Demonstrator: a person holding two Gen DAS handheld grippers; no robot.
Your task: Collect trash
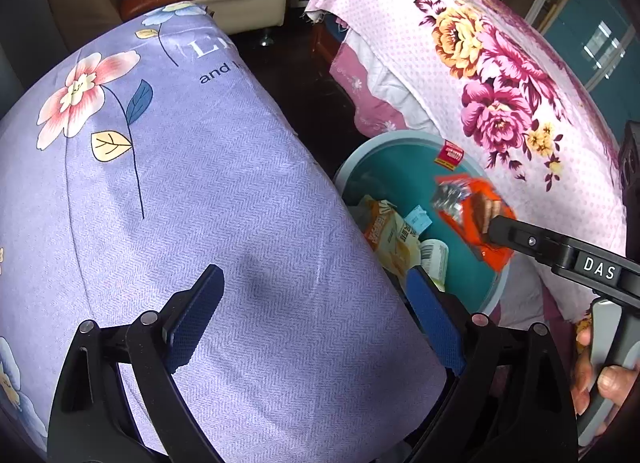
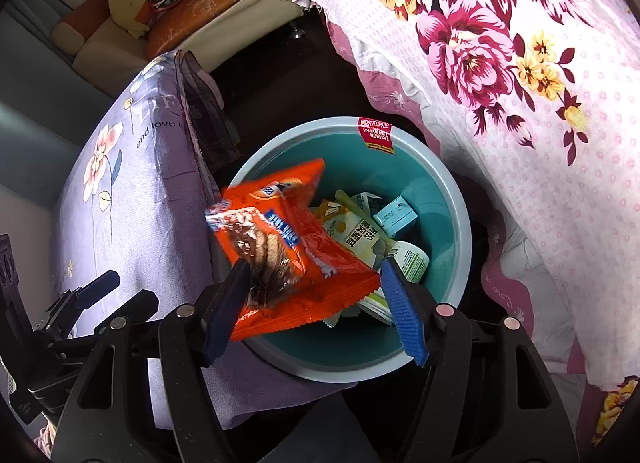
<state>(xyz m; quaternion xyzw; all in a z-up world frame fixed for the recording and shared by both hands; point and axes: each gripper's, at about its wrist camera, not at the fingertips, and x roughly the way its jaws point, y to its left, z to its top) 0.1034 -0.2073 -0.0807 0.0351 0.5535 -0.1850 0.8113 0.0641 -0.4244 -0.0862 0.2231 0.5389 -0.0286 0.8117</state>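
Note:
An orange biscuit wrapper (image 2: 296, 239) hangs blurred over the teal bin (image 2: 466, 223), between the wide-apart jaws of my right gripper (image 2: 314, 275). Its edge lies against the left finger and the right finger stands clear of it, so no pad presses on it. In the left wrist view the same wrapper (image 1: 472, 207) shows at one finger of the right gripper (image 1: 502, 229) above the bin (image 1: 400, 137). My left gripper (image 1: 316, 315) is open and empty over a purple floral cushion (image 1: 200, 183). A yellow wrapper (image 2: 352, 231), a small blue carton (image 2: 396, 215) and a white bottle (image 2: 412, 261) lie in the bin.
The purple cushion (image 2: 132, 199) stands close on the bin's left. A pink floral bedsheet (image 2: 520, 83) drapes down on its right. Dark floor (image 2: 280, 75) runs between them toward a sofa (image 2: 208, 3) at the back. A person's hand (image 1: 600, 383) holds the right gripper's handle.

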